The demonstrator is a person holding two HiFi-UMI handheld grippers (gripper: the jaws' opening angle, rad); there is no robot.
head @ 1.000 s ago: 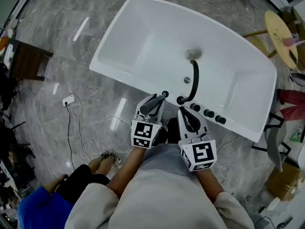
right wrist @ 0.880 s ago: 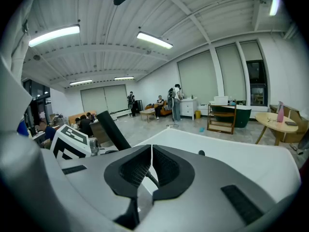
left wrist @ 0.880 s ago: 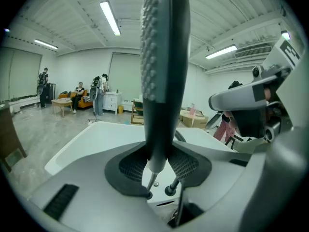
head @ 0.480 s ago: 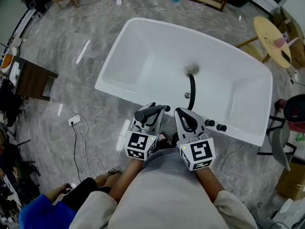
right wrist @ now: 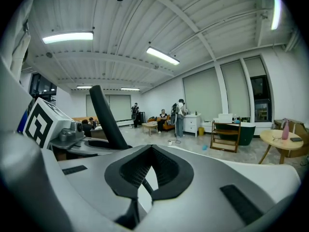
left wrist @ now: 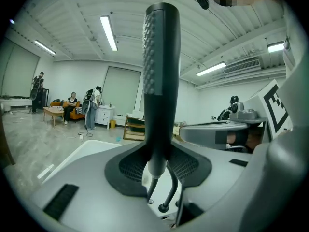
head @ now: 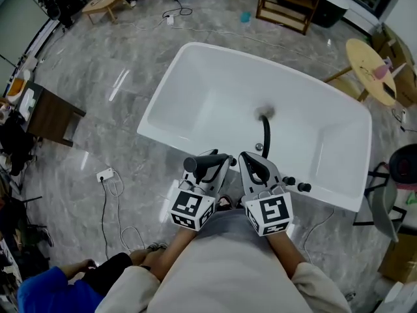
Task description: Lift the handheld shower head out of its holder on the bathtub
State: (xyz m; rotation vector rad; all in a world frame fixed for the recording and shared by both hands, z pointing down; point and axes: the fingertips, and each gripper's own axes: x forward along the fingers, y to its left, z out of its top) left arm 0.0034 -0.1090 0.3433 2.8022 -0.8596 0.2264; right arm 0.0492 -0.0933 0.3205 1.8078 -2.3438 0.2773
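Head view, looking steeply down. Nearest me are the person's pale sleeves [head: 124, 289], with a person in blue [head: 45, 292] low at the left, well apart. Next come the 2 grippers, side by side just over the near rim of the white bathtub [head: 163, 87].

The left gripper [head: 212, 164] has its jaws clamped on the dark shower head [head: 198, 163]. Its own view shows the handle upright between the pads, gripped low, with a thin hose [left wrist: 151, 190] leaving its foot. I judge the low grip leaves the hose free to trail. The shower head sits above the rim, so I judge it is out of its holder, which I cannot pick out.

The right gripper [head: 255, 165] hovers just beside, jaws drawn almost together on nothing, seemingly a spare hand. Just past it, 2 dark knobs [head: 303, 188] stand on the rim. A black curved tube [head: 265, 132], hose or spout I cannot tell, reaches over the basin. Both crowd the lift path on the right.

Farther out on the grey floor lie a power strip [head: 104, 174] and its cable. A dark side table [head: 52, 116] stands at left, a round wooden table [head: 371, 70] at right, and a wooden shelf [head: 287, 2] beyond the tub.
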